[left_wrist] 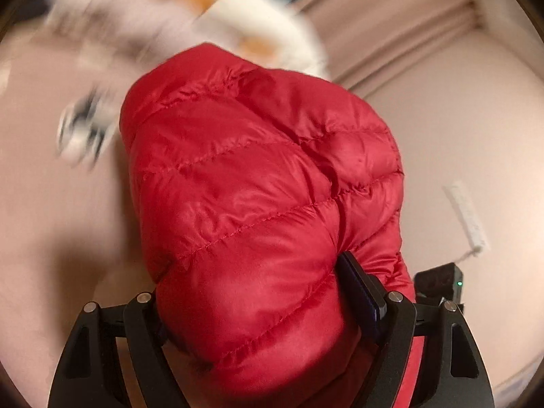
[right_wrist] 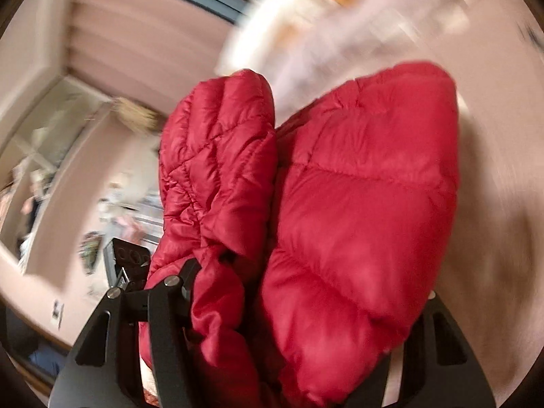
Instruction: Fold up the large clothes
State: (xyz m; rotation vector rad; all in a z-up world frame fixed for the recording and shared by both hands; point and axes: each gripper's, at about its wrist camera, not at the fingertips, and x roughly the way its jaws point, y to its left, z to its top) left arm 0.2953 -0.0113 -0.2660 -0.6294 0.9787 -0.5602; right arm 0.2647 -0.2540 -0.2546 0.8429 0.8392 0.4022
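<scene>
A red quilted puffer jacket [left_wrist: 258,176] fills the middle of the left wrist view. It bulges out between the fingers of my left gripper [left_wrist: 255,265], which is shut on a thick bundle of it. The right finger [left_wrist: 360,289] presses into the fabric, and the left finger is hidden under it. In the right wrist view the same jacket [right_wrist: 357,187] shows as two puffy folds, one narrow on the left and one broad on the right. My right gripper [right_wrist: 306,278] is shut on this bunch. Its left finger [right_wrist: 188,275] digs into the narrow fold, and its right finger is covered.
A pale pink surface [left_wrist: 459,129] lies beyond the jacket. Blurred white bedding with orange patches [left_wrist: 244,20] is at the far side. A white power strip [left_wrist: 465,217] lies at the right, near a black device with a green light [left_wrist: 442,282]. Cluttered shelves [right_wrist: 40,176] show at the left.
</scene>
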